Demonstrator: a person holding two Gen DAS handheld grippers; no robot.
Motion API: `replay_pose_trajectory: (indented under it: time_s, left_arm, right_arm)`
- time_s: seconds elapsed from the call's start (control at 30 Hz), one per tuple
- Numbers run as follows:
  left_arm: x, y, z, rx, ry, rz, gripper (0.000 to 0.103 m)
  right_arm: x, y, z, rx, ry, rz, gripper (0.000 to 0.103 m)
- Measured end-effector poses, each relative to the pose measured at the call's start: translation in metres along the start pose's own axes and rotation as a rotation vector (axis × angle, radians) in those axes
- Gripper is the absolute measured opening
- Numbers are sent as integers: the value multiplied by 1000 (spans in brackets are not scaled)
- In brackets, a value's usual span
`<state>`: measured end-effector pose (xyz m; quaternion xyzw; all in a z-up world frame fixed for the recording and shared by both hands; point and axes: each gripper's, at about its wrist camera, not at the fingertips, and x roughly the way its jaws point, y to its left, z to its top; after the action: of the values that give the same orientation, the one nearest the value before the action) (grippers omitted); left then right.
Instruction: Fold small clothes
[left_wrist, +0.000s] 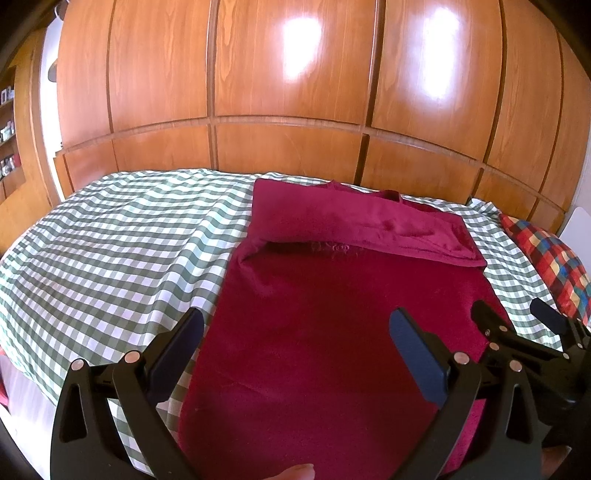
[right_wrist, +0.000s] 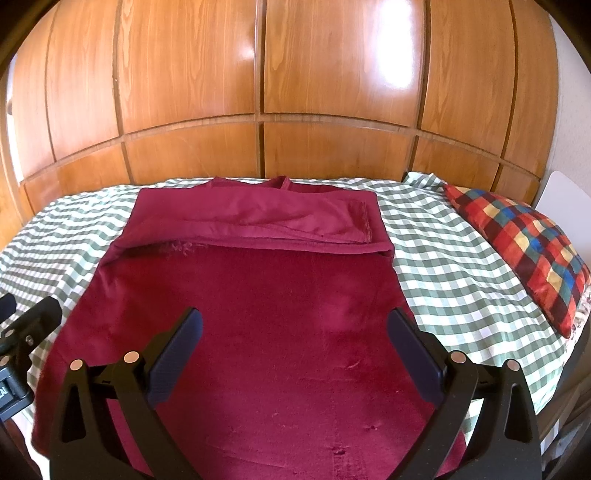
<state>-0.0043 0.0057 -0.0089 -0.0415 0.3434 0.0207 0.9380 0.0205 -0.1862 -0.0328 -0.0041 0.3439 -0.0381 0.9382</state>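
wooden wardrobe panels (right_wrist: 295, 74) back the checked bed (left_wrist: 110, 240). both my left hand-held gripper (left_wrist: 295, 354) and right hand-held gripper (right_wrist: 295, 354) hang spread and empty. soft, limp red garment (right_wrist: 258, 314); i'd pinch its near hem corners.

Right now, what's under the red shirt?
The green checked bedsheet shows all around the red shirt. Directly beneath is covered; its sleeves lie folded on top.

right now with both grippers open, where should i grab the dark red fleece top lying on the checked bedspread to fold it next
Probably pinch the near hem of the dark red fleece top, one corner each: left gripper at the left corner, right gripper at the right. Come in low from the near bed edge. The sleeves already lie folded across the far end, so the flat lower half looks free to lift over the green checked bedspread.
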Motion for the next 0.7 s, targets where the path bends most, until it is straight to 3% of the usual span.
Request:
replay_pose_trajectory:
  time_s: [0.17, 0.3, 0.43, 0.6, 0.67, 0.7]
  left_arm:
    - [12, 5, -5, -24, 49, -64, 100]
    - [27, 7, -14, -22, 128, -98, 100]
    - [37, 11, -28, -31, 142, -98, 100]
    - [50, 26, -39, -96, 189, -125, 100]
    - [52, 31, -41, -113, 191, -144, 100]
    - [53, 32, -41, -118, 190, -142, 100]
  right_arm:
    - [10, -4, -3, 21, 43, 21, 99]
    - [27, -14, -10, 90, 136, 94, 99]
    - [43, -31, -14, 193, 220, 186, 99]
    - [52, -67, -8, 337, 205, 249, 99]
    - [60, -81, -4, 394, 203, 273, 87]
    - [64, -86, -1, 406, 209, 271, 73]
